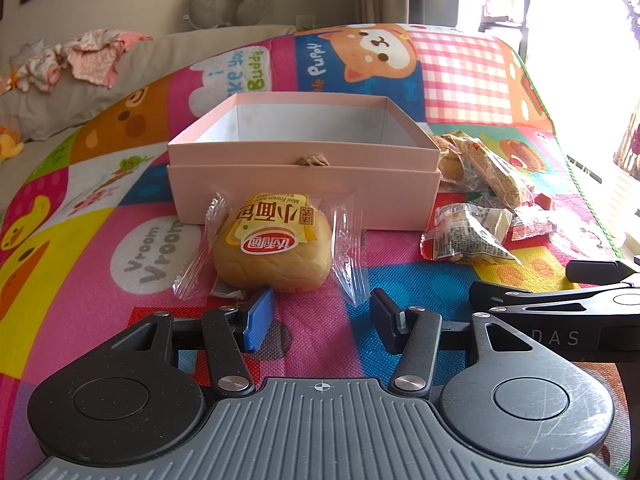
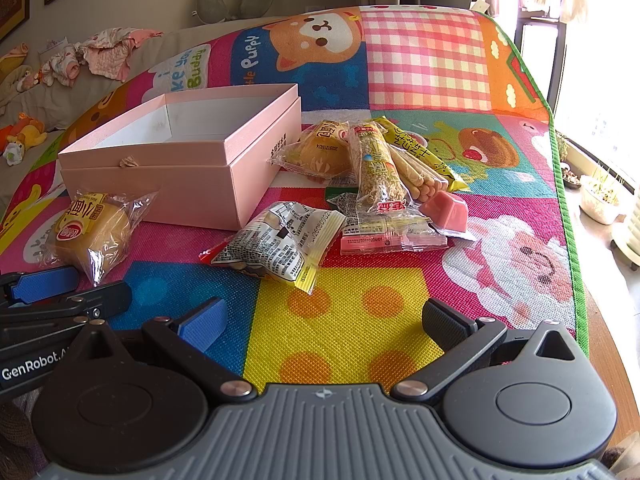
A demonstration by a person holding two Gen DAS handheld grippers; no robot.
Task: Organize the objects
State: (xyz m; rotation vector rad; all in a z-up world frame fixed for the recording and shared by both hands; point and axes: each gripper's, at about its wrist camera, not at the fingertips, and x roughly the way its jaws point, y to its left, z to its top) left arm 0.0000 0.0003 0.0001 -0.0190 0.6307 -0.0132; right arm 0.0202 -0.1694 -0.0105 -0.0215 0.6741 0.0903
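Hovering over a colourful cartoon-print play mat (image 1: 100, 184), the left tongs (image 1: 320, 316) stand apart and empty; a plastic-wrapped mini bread bun (image 1: 274, 250) lies just ahead, touching an open pink cardboard box (image 1: 304, 196). From the right wrist, the right tongs (image 2: 324, 320) gape wide, empty, near a printed foil snack packet (image 2: 280, 246) beside the box.

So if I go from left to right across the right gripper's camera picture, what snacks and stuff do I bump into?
Wrapped bun → pink box → crumpled printed packet → pink candy. The snacks piled behind the packet overlap, so I left them out.
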